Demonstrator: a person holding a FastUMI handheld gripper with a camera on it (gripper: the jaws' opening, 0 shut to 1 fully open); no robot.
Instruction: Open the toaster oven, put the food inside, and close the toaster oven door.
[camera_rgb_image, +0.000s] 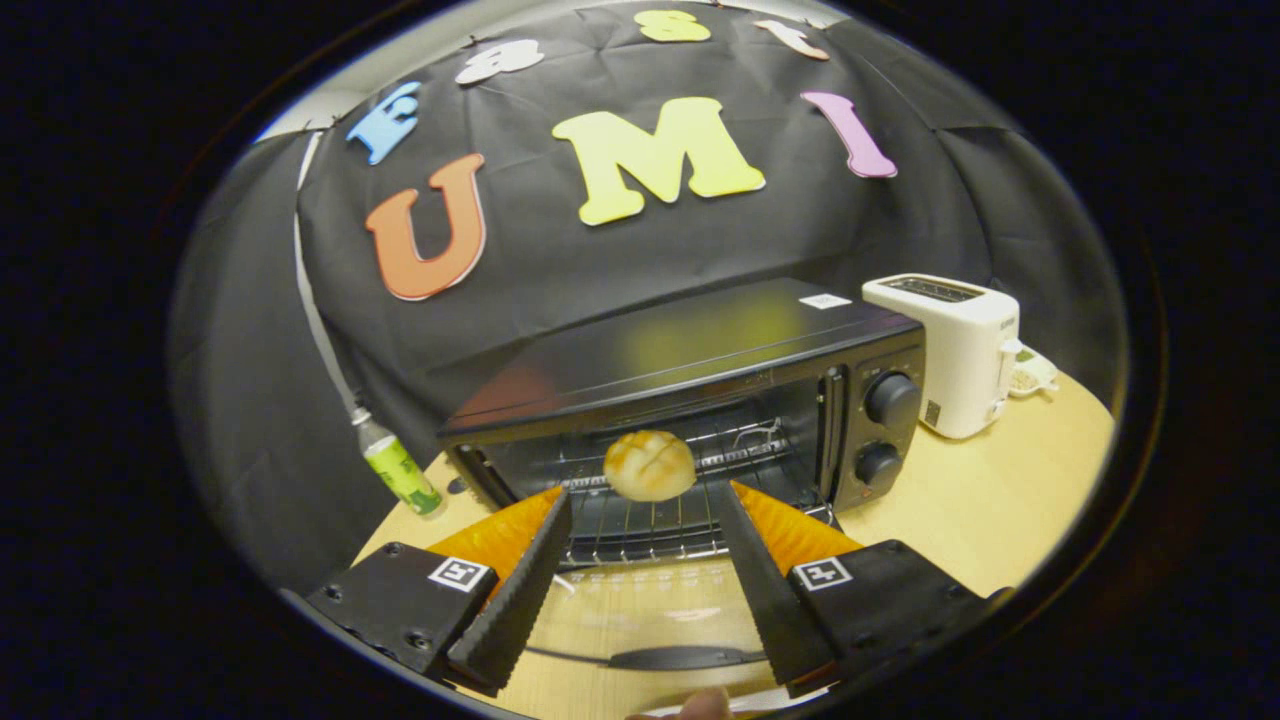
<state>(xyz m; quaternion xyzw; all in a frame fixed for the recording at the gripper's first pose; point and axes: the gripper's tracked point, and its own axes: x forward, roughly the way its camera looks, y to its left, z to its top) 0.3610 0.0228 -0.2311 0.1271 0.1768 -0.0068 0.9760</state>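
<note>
Toaster oven (700, 400): left wall hidden behind a finger. Small dish (1035, 375) behind toaster (950, 350): contents indistinct. Fingertip (700, 706): cut off.

Glossy black sheet metal on the toaster oven (690, 350), its top throwing back soft reflections. Inside it, a thin wire rack (650, 520) of bright metal, and on that rack a bun (650, 465) with a shiny, crackled golden crust. The oven's lowered door (640, 610) looks like clear glass. Beneath the oven, a pale wood-grain table (980, 510), smooth and matt. Right of the oven, a smooth white plastic toaster (950, 350). Ridged, matt fingers on the spread-apart gripper (640, 505).
</note>
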